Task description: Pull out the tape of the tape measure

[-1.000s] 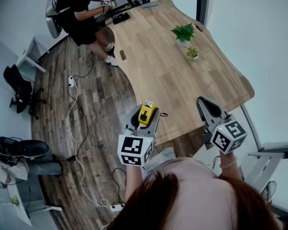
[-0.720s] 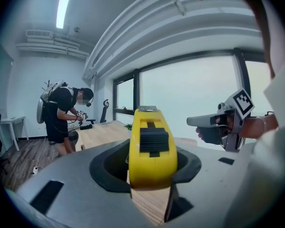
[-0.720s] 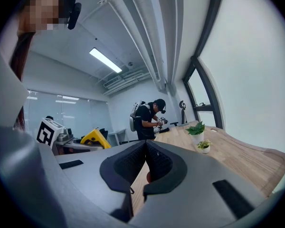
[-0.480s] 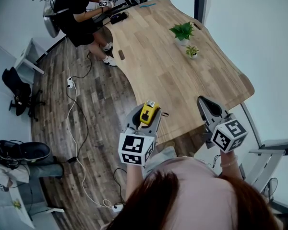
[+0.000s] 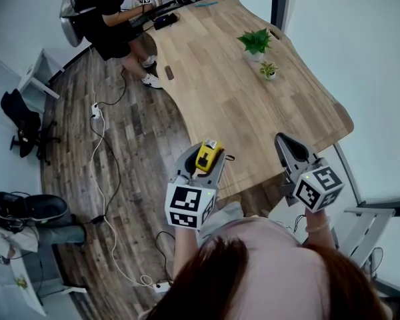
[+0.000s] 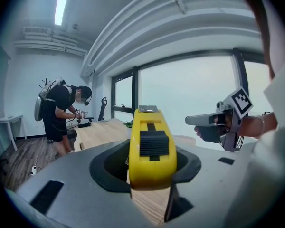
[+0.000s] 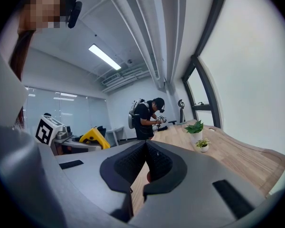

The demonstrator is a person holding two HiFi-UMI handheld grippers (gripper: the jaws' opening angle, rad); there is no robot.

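Tape measure (image 6: pixel 151 148): yellow case, black ribbed slide lock. Left tool (image 5: pixel 205 153) and right tool (image 5: pixel 281 141): grey bodies, black pads, white cubes bearing black square markers. Surface (image 5: pixel 240 92): light wood grain. Floor (image 5: pixel 130 145): dark mixed-tone planks.

Wooden table (image 5: pixel 220 105) with leafy potted plant (image 5: pixel 255 44) and smaller potted plant (image 5: pixel 269 72).

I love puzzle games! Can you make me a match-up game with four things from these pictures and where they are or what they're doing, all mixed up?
Things:
1. yellow tape measure
2. right gripper
3. two potted plants
4. person in black

Places or states:
A. shut, holding nothing
B. at the wooden table's far end
C. standing on the wooden table
D. clamped in the left gripper

Pairs: 1-D, 2-A, 3-C, 4-B.
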